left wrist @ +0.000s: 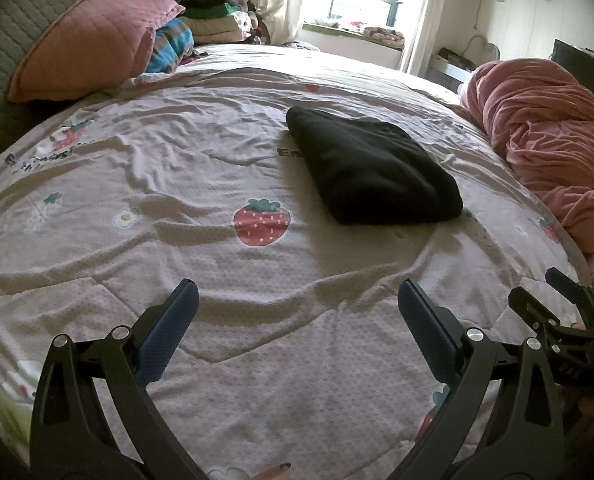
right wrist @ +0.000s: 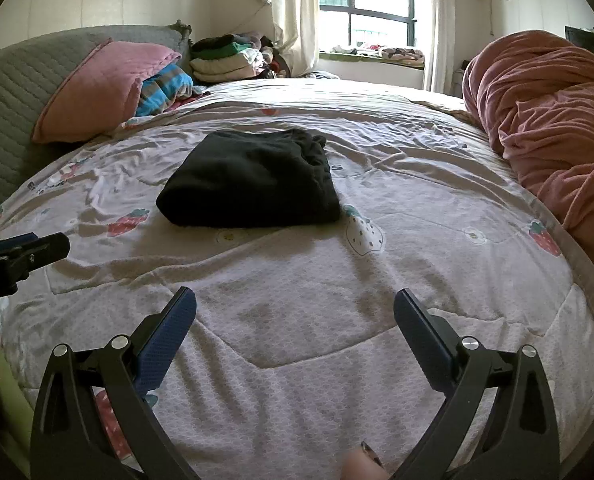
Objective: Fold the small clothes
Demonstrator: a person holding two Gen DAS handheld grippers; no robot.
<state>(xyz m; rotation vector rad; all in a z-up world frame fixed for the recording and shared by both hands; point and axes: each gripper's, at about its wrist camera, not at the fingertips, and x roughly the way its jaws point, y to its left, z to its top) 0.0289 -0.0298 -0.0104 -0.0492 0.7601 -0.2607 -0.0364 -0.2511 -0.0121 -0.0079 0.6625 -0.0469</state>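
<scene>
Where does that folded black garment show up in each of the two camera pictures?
Left wrist view: the folded black garment lies right of centre on the strawberry-print quilt, beyond the open left hand-held gripper.
Right wrist view: it lies left of centre, beyond the open right hand-held gripper.
Shared landmark: the pink pillow, upper left in both.

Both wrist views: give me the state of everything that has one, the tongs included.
Left tongs: open, empty, over the bedspread.
Right tongs: open, empty, over the bedspread.
Black garment: folded into a compact bundle, lying on the bedspread, touched by neither tongs.
Bedspread: spread out, wrinkled.
Pink blanket: bunched up at the bed's edge.
Pink pillow: propped, tilted.
</scene>
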